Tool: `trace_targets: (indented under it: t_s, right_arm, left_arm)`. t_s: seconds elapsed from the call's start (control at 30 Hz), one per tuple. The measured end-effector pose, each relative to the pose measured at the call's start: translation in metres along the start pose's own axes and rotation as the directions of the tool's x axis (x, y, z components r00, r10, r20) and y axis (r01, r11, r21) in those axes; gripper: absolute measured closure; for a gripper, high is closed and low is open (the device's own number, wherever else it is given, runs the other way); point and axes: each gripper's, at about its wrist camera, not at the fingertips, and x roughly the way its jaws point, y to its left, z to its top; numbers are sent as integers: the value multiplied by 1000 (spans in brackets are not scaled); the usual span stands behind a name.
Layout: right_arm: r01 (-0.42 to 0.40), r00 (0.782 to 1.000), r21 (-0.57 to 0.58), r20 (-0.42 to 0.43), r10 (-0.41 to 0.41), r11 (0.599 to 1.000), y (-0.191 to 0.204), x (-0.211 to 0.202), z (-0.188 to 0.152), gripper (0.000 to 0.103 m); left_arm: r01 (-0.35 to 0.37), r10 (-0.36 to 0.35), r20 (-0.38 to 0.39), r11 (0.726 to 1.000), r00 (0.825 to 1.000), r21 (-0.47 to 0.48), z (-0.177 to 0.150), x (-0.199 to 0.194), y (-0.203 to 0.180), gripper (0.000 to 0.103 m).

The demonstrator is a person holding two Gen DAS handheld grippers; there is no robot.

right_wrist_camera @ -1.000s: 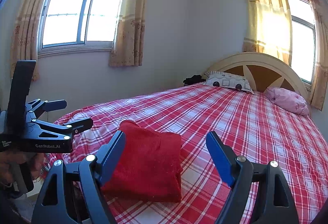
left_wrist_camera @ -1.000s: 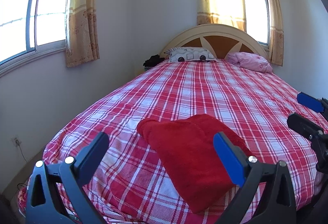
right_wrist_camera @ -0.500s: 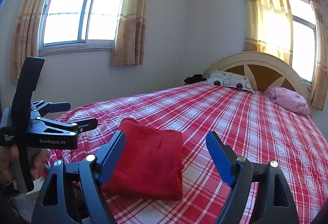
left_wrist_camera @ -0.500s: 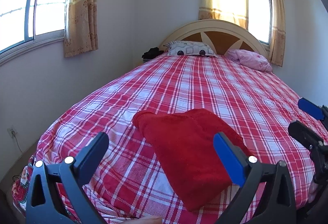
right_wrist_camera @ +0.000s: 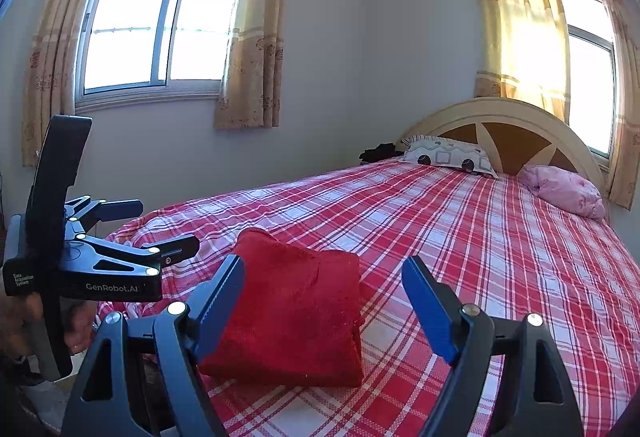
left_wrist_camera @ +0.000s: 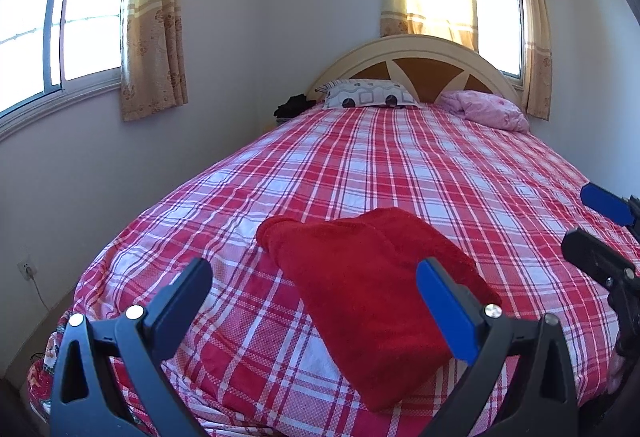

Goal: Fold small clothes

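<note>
Red fleece garment [left_wrist_camera: 372, 297] lies folded on the plaid bed [left_wrist_camera: 400, 165]. Left tongs [left_wrist_camera: 312, 297] and right tongs [right_wrist_camera: 324, 301] both gape apart above it, holding nothing.

A wide bed [left_wrist_camera: 400, 173] with a red and white checked cover fills the room. Its arched cream and brown headboard [left_wrist_camera: 416, 61] stands against a pale wall [left_wrist_camera: 280, 17]. A patterned pillow [left_wrist_camera: 368, 97] and a pink pillow [left_wrist_camera: 492, 109] lie at the head. Two bright windows [right_wrist_camera: 160, 21] have yellowish curtains [right_wrist_camera: 256, 29]. A socket [left_wrist_camera: 27, 269] sits low on the side wall.
</note>
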Motion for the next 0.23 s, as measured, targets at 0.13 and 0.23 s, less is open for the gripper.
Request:
trace_targets:
  t_s: [0.13, 0.23]
  right_arm:
    - [-6, 1000, 7, -12, 6, 1000, 0, 2, -3, 22]
    - [-10, 1000, 11, -19, 10, 1000, 0, 4, -6, 22]
  left_arm:
    - [5, -5, 7, 1000, 1000, -4, -1, 0, 0, 0]
    - [13, -13, 6, 1000, 1000, 9, -2, 0, -1, 0]
